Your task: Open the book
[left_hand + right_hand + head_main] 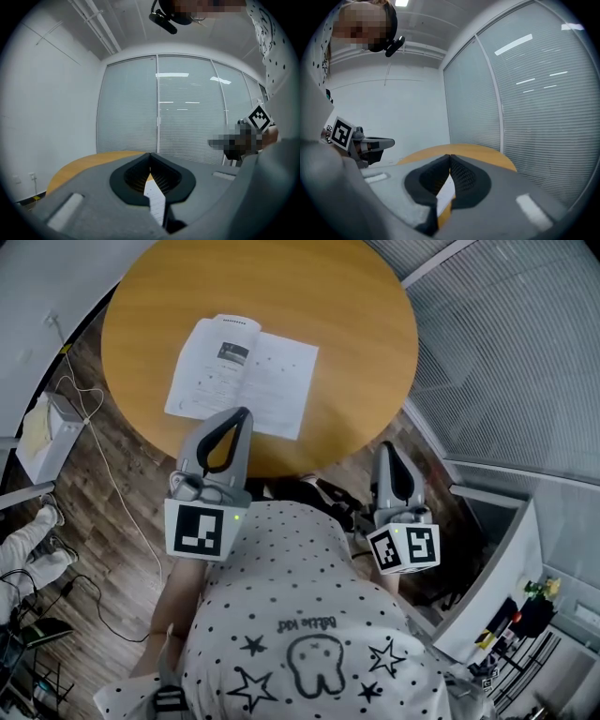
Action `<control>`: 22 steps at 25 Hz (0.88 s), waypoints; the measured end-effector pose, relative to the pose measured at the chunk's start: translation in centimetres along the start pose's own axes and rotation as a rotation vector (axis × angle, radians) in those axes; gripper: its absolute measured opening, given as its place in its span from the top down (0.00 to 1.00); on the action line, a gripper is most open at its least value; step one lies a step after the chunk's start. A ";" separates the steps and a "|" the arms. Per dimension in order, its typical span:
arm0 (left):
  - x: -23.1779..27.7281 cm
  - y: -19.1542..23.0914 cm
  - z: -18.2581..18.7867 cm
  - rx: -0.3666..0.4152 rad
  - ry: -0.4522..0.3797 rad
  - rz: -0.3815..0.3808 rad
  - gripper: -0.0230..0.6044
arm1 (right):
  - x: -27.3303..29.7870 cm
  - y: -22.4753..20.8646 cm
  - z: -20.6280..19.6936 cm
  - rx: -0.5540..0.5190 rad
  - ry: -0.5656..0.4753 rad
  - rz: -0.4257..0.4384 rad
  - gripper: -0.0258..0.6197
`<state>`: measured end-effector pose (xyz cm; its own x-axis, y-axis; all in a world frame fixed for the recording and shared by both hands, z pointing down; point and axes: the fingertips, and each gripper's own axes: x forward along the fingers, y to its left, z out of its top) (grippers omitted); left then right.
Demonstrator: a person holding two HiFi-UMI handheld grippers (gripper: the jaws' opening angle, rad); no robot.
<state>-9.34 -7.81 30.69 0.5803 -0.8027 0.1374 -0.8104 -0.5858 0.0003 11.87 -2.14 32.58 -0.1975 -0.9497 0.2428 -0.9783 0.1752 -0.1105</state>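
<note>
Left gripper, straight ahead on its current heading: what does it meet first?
Likely the open book on the round table: the left gripper, jaws shut, points toward its near edge. Height above the page is unclear, so it could skim over.

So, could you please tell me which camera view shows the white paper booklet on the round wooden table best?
The head view: the white paper booklet lies open and whole on the round wooden table. The left gripper view shows only a narrow white sliver of it, and the right gripper view likewise.
</note>
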 end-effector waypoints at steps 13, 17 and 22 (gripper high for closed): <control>-0.3 -0.1 -0.3 0.001 0.011 -0.007 0.95 | -0.3 -0.1 0.0 0.014 -0.018 -0.014 0.95; -0.2 -0.2 -0.1 -0.002 0.000 -0.015 0.95 | -0.3 0.1 0.1 0.019 -0.034 -0.001 0.95; 0.0 -0.4 0.0 -0.005 -0.010 -0.033 0.95 | -0.4 0.5 0.0 0.011 -0.032 0.014 0.95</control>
<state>-9.03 -7.53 30.65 0.6071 -0.7843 0.1275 -0.7915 -0.6111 0.0095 11.45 -1.65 32.42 -0.2087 -0.9551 0.2101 -0.9747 0.1857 -0.1242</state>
